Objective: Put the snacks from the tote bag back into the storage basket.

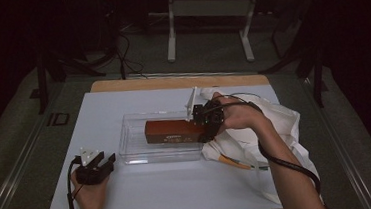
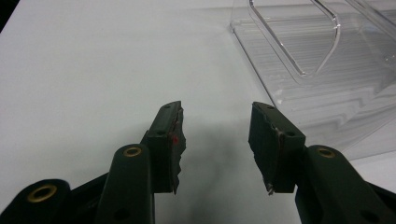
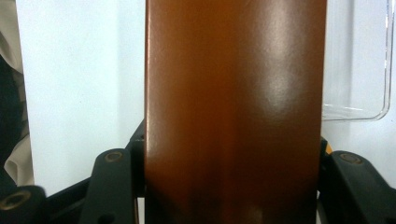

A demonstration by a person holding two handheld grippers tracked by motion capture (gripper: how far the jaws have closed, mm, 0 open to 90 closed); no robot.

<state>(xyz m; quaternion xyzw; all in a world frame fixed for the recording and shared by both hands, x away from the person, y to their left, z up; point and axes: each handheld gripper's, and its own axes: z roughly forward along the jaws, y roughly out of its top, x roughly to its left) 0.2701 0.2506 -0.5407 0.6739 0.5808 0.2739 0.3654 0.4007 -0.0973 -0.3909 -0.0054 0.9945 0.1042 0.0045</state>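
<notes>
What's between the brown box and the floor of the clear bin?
Nothing visible. The right gripper holds the brown box over the clear bin, which looks empty beneath it; whether the box already touches the floor is unclear.

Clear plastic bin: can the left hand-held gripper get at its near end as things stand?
Probably yes: the left hand-held gripper is open and empty, with bare white table between it and the clear plastic bin.
</notes>
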